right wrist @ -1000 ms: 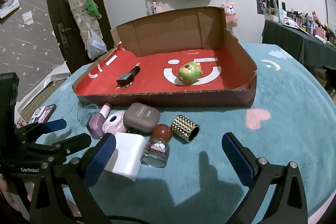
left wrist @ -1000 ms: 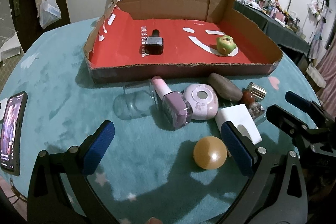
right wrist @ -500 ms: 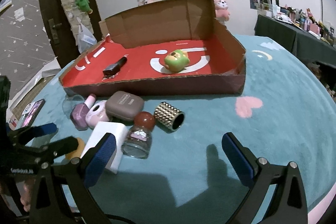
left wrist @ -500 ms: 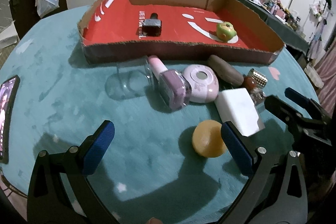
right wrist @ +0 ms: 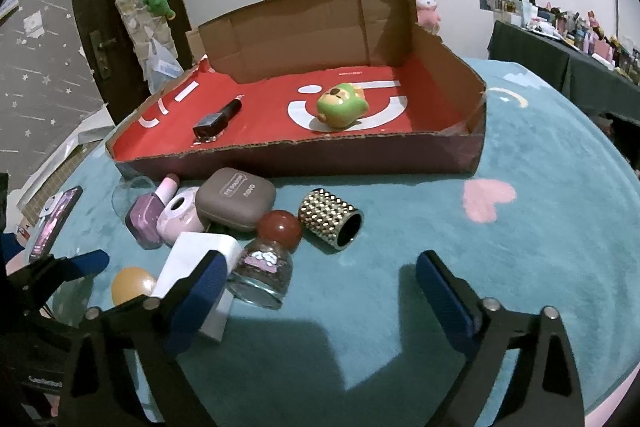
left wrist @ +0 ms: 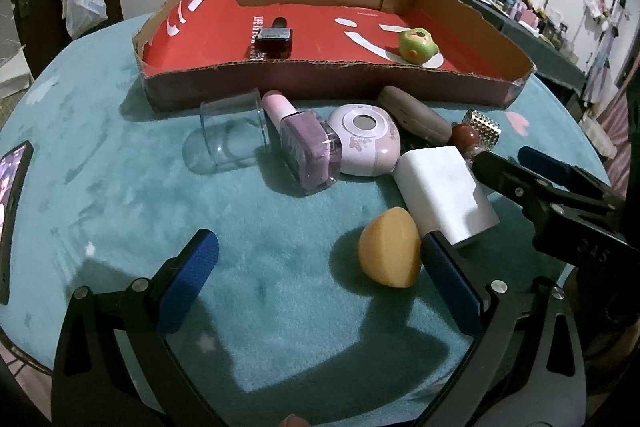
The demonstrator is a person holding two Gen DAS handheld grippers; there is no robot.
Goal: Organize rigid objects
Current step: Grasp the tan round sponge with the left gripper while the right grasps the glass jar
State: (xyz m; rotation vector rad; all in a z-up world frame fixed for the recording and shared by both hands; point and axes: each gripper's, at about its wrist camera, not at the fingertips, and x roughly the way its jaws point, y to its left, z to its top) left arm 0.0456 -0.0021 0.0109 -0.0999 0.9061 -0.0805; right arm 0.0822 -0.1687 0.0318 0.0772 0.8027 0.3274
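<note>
A red-lined cardboard box [left wrist: 360, 83] [right wrist: 360, 155] holds a black bottle [left wrist: 274, 39] and a green toy [left wrist: 416, 45]. In front of it lie a clear cup [left wrist: 232, 135], a purple nail polish bottle [left wrist: 304, 143], a pink round case [left wrist: 366, 143], a brown case [right wrist: 236, 199], a white block [left wrist: 444, 195], an orange ball [left wrist: 390, 247], a red-capped glass bottle [right wrist: 266, 259] and a studded gold cylinder [right wrist: 330, 219]. My left gripper [left wrist: 316, 279] is open, low over the cloth, with the ball just inside its right finger. My right gripper [right wrist: 320, 291] is open, near the glass bottle.
The table is covered with a teal cloth [left wrist: 120, 195]. A phone [left wrist: 12, 195] lies at its left edge. A dark side table with clutter [right wrist: 568, 55] stands at the right. A door [right wrist: 120, 7] and hanging bags are behind the box.
Both grippers have moved forward and lower toward the cluster of objects. The orange ball now sits closer to my left gripper's right finger. Both stay open.
</note>
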